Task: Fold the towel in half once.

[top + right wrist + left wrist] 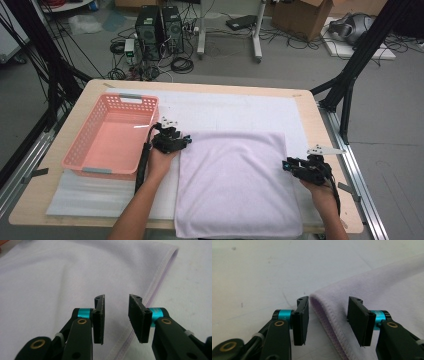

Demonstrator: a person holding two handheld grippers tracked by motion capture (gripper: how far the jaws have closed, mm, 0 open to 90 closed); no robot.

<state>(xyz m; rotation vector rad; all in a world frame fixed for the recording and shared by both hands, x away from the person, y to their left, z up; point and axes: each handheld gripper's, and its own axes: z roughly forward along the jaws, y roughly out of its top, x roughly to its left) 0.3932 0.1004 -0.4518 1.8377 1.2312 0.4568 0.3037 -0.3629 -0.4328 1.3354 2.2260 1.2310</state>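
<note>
A pale lilac towel (235, 180) lies folded flat on the white mat, reaching the table's near edge. My left gripper (186, 141) is at the towel's far left corner. In the left gripper view its jaws stand open astride the rounded corner fold of the towel (332, 302), with its pads (302, 320) clear of the cloth. My right gripper (285, 165) sits at the towel's right edge. In the right gripper view its jaws are open over the stitched hem of the towel (147, 297), not pressing on it.
A pink plastic basket (113, 136) stands at the left of the table, just beside my left hand. A white mat (225, 107) covers the wooden tabletop (327, 145). Beyond the far edge are computer towers (160, 30), cables and cardboard boxes on the floor.
</note>
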